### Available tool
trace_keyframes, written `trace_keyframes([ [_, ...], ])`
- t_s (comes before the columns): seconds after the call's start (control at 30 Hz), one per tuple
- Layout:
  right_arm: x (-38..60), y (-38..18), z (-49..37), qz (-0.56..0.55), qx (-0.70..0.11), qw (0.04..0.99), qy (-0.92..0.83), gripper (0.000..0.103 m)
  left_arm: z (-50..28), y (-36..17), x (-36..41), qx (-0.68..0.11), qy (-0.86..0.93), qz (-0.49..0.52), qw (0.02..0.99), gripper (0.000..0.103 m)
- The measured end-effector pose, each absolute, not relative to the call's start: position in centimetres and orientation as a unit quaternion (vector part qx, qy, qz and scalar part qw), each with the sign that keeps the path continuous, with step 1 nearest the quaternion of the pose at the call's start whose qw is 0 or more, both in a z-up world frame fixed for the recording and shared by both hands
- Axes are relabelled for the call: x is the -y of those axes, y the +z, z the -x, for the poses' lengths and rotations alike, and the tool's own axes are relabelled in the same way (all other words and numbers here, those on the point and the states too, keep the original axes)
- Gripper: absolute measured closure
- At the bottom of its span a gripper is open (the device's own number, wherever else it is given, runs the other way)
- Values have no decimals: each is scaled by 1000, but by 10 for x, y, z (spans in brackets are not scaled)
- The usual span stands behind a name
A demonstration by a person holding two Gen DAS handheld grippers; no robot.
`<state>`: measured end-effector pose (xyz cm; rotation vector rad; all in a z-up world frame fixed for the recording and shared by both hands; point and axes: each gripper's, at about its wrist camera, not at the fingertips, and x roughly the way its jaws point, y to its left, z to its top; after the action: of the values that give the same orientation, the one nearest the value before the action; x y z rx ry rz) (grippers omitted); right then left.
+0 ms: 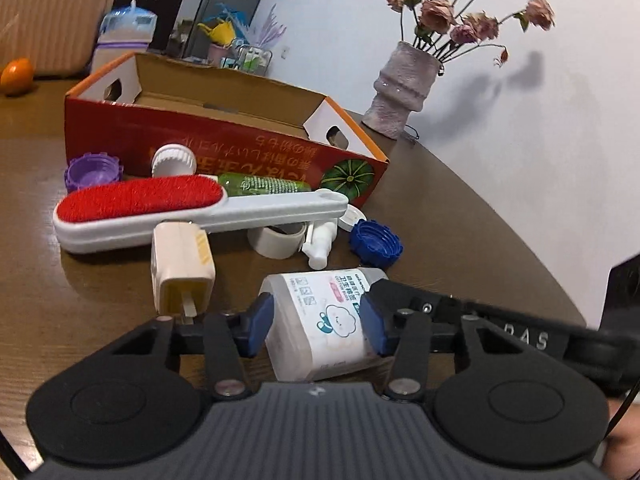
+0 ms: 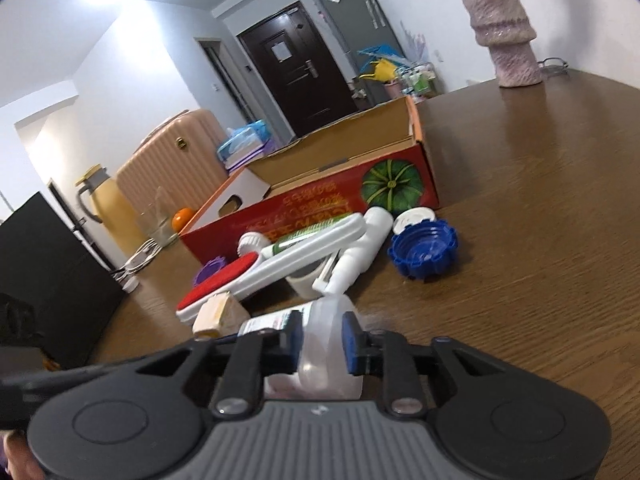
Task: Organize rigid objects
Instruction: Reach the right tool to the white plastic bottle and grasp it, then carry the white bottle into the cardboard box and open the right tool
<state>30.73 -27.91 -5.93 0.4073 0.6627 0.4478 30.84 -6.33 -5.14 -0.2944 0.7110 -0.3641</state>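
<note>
Left wrist, both grippers (image 1: 318, 326) (image 2: 322, 342) tilted down, clamping swab jar (image 1: 320, 320)

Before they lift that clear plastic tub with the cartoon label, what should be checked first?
1. Left hand-held gripper pads against the clear plastic cotton-swab tub: ok.
2. Right hand-held gripper clamped on the tub's lid end: ok.
3. Red cardboard box open on top: ok.
4. Free room inside the box: cannot tell.
5. Beige boxy plug apart from the tub: ok.
</note>
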Motion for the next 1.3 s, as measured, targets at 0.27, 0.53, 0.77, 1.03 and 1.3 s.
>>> trace_keyframes([
  [0.27, 275, -61, -261, -226, -318, 892, 228, 85, -257, -44, 50, -336, -177, 124, 917, 57],
  [0.53, 250, -61, -214, -222, -319, 889, 243, 83, -219, -45, 24, -341, -161, 139, 916, 58],
  [0.77, 247, -65, -209, -229, -317, 889, 237, 76, -209, -53, 21, -322, -175, 143, 919, 53],
  [1.03, 241, -45, -169, -203, -254, 919, 224, 80, -165, -33, 20, -243, -166, 145, 945, 71],
  [1.3, 233, 5, -116, -176, -136, 947, 231, 80, -111, 15, 25, -128, -168, 121, 970, 71],
])
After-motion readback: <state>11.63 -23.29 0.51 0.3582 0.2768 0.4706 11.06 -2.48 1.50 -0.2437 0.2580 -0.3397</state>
